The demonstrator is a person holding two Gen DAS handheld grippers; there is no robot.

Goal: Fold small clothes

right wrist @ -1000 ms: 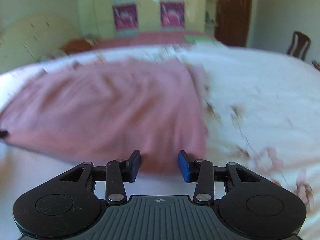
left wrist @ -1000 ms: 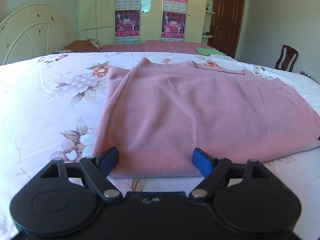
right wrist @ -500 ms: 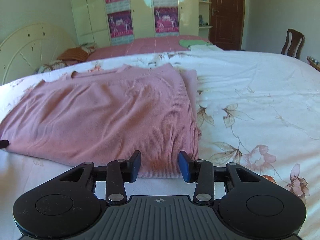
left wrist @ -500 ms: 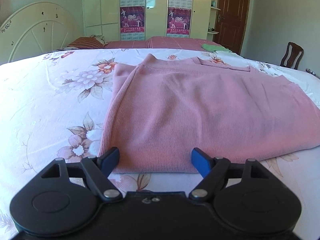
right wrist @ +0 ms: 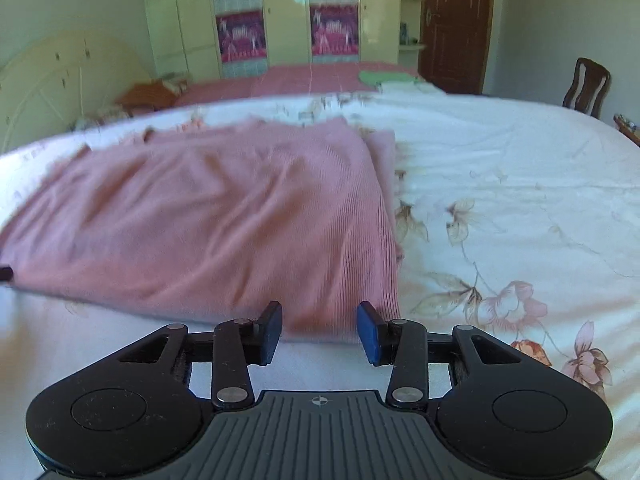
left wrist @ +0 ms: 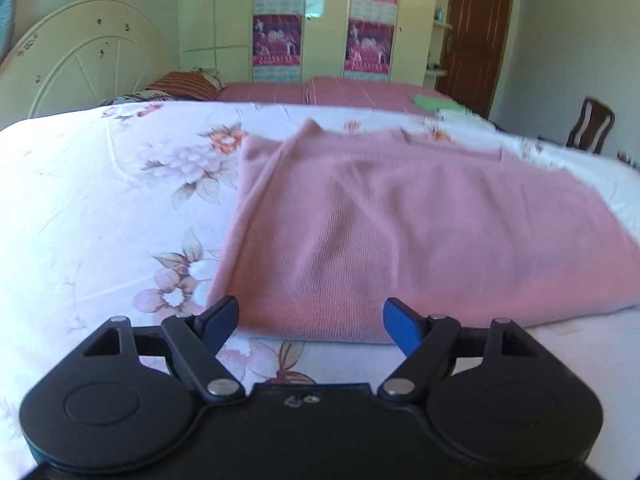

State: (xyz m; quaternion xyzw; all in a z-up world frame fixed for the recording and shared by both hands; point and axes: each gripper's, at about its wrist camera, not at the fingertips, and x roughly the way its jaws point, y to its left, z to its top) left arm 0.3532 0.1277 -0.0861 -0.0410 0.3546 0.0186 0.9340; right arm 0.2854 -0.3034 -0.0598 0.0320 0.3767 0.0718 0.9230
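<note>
While blurred, pink garment (left wrist: 420,232) seemingly folded on bed (left wrist: 100,208).

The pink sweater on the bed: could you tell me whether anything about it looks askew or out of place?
Only slightly: the pink sweater lies folded on the floral bedsheet, but shallow wrinkles cross its top, and a lower layer sticks out along its right edge.

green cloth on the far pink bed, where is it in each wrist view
Left wrist view: the green cloth lies upper right of centre, beyond the pink sweater.
Right wrist view: green cloth just right of centre, near the top.
Shared landmark: the brown door right of it.
</note>
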